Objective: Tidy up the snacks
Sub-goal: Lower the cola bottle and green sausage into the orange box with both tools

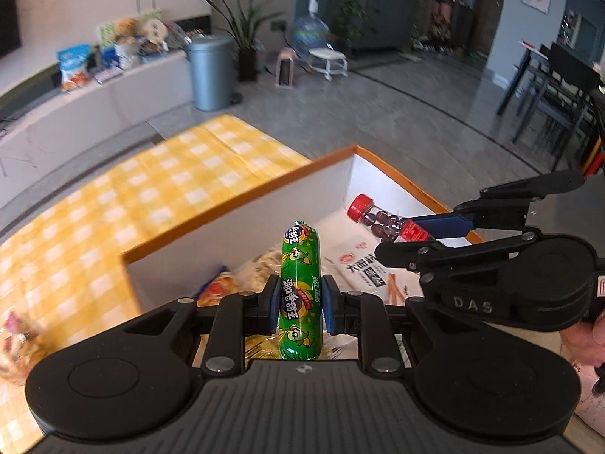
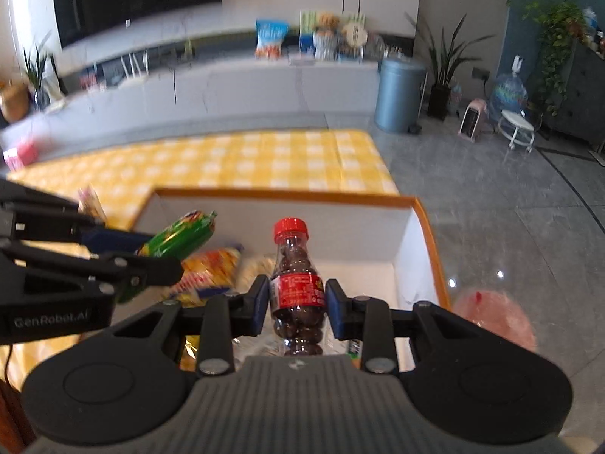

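My left gripper is shut on a green sausage snack and holds it over the orange-rimmed white box. The sausage also shows in the right wrist view. My right gripper is shut on a small red-capped bottle of dark round candies, also above the box. The bottle shows in the left wrist view at the right. Inside the box lie a white snack packet and an orange-yellow packet.
The box sits on a yellow checked tablecloth. A pink packet lies right of the box. More snack bags stand on the grey counter behind. A blue-grey bin stands on the floor.
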Tool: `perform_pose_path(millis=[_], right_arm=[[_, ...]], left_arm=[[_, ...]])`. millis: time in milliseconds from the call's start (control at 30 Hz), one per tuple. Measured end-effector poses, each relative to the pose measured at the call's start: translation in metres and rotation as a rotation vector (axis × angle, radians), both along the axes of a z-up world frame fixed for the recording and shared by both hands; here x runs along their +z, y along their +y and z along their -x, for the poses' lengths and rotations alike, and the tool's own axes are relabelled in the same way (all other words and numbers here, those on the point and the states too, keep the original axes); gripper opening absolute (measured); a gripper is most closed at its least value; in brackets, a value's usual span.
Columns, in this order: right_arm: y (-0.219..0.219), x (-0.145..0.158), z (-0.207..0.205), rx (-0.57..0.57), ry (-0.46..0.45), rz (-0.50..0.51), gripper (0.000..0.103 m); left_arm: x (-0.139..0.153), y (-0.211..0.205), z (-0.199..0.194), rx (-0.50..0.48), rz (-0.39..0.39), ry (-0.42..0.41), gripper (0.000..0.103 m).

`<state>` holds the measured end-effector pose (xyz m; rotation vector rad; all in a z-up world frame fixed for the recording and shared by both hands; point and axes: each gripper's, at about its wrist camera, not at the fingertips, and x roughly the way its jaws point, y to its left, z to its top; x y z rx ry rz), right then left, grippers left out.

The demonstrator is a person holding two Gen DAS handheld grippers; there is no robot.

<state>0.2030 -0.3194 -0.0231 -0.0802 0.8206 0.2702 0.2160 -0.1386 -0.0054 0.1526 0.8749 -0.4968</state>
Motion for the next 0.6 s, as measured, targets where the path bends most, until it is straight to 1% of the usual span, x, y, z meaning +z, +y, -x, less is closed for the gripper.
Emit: perform_pose_path(millis=[100,200,367,600], right_arm=[[-0.005,-0.009,-0.010,0.025,0.036,0.070,0.031],[-0.007,-0.021,-0.019,0.055,0.059,0.146,0.031],[-0.013,-0.040,-0.037,0.106,0.127,0.236,0.031],[-0.010,-0.062,-0.052,0.188,0.223,0.319,0.031]], left_arm=[[-0.011,-0.011,-0.011,-0.023,-0.012,0.038,0.025],[-0.018,-0.023,-0.016,-0.039,-0.025,0.058,0.025],[-0.034,-0.038,-0.027,-0.064,-0.046,0.085,0.025],[-0.051,-0.046,-0.030,-0.108,-0.080,0.118,0.025]])
